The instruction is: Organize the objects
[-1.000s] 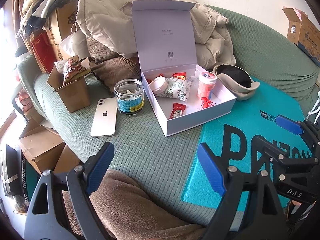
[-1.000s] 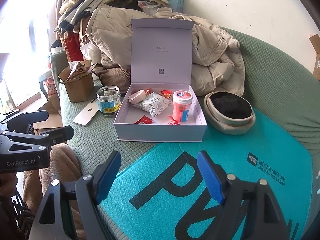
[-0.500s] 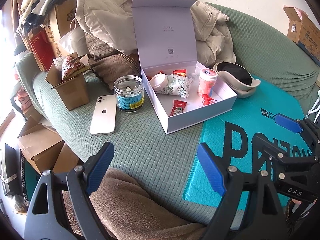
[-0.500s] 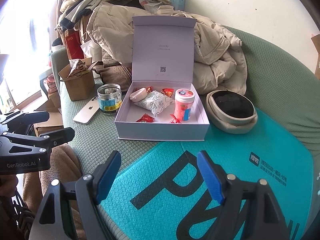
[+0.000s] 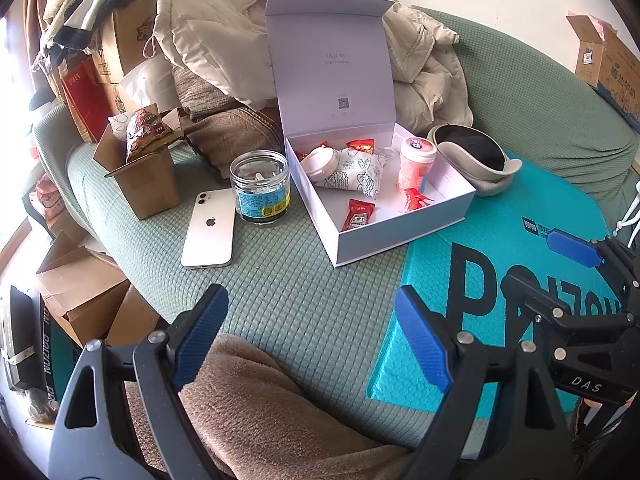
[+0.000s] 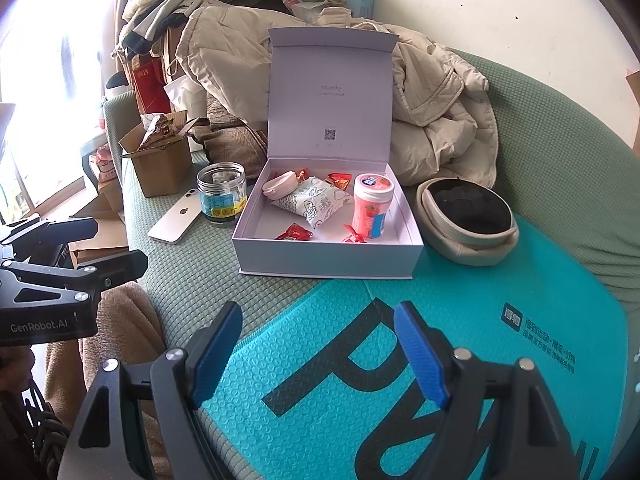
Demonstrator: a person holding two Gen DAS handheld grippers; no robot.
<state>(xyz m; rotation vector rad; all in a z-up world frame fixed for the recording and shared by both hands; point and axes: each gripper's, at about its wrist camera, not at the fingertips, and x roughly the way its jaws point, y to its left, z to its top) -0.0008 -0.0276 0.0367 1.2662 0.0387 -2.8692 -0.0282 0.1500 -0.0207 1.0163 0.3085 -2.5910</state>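
A white gift box (image 5: 400, 236) (image 6: 328, 260) stands open on the green sofa seat, lid upright. Inside lie a pink gum bottle (image 5: 414, 164) (image 6: 371, 204), a patterned pouch (image 5: 356, 172) (image 6: 316, 200), a round pink case (image 5: 318, 159) (image 6: 278, 184) and red sachets (image 5: 358, 214) (image 6: 294, 233). Left of the box are a clear jar (image 5: 262, 188) (image 6: 222, 194) and a white phone (image 5: 210, 228) (image 6: 176, 218). My left gripper (image 5: 310, 338) hangs open over the seat's front, well short of them. My right gripper (image 6: 318, 354) is open above the teal mailer (image 6: 400, 360), with nothing between its fingers.
A beige cap (image 5: 476, 160) (image 6: 468, 220) lies right of the box. A small cardboard box (image 5: 140, 176) (image 6: 160, 168) with a snack bag sits at the left. Jackets (image 6: 432, 112) pile up behind. A brown blanket (image 5: 256, 408) covers the near edge. Cartons (image 5: 80, 300) stand on the floor at left.
Both views have shifted very slightly; the objects on the sofa and both grippers' openings stay as they were.
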